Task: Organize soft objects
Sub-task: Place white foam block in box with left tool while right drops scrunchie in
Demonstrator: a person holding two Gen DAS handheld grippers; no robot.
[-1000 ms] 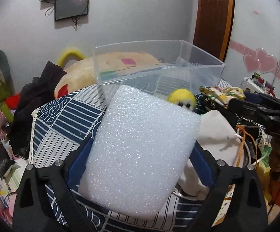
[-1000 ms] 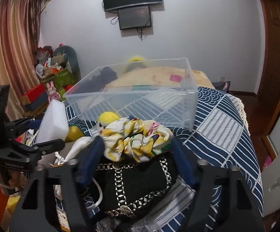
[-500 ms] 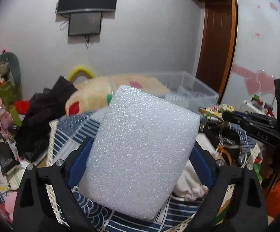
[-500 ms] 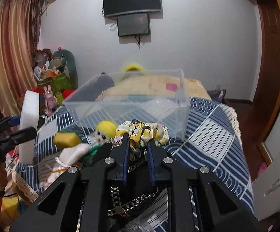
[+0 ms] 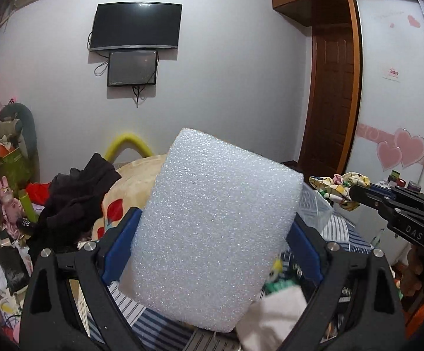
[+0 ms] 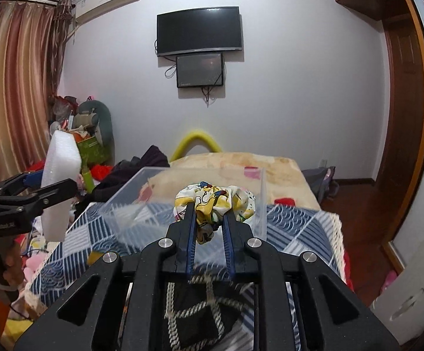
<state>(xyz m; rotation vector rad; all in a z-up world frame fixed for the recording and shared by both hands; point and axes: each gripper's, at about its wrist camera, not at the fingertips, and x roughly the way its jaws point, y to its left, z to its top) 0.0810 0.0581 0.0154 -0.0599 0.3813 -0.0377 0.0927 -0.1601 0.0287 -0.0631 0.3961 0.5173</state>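
Observation:
A white foam block fills the middle of the left wrist view, and my left gripper is shut on it, blue pads pressing both sides. It shows from the side in the right wrist view, the foam block standing upright in the left gripper. My right gripper is shut on a yellow patterned scrunchie, held in the air in front of a clear plastic box. From the left wrist I see that scrunchie at the tip of the right gripper.
The box stands on a blue-and-white patterned cover over the bed. A black bag with rope trim lies under my right gripper. Black clothes are heaped at the left, a white cloth lies low down. A white cupboard stands at the right.
My right gripper closed on the scrunchie and lifted it off the pile. My left gripper rose with the foam block, and both views tilted up toward the wall.

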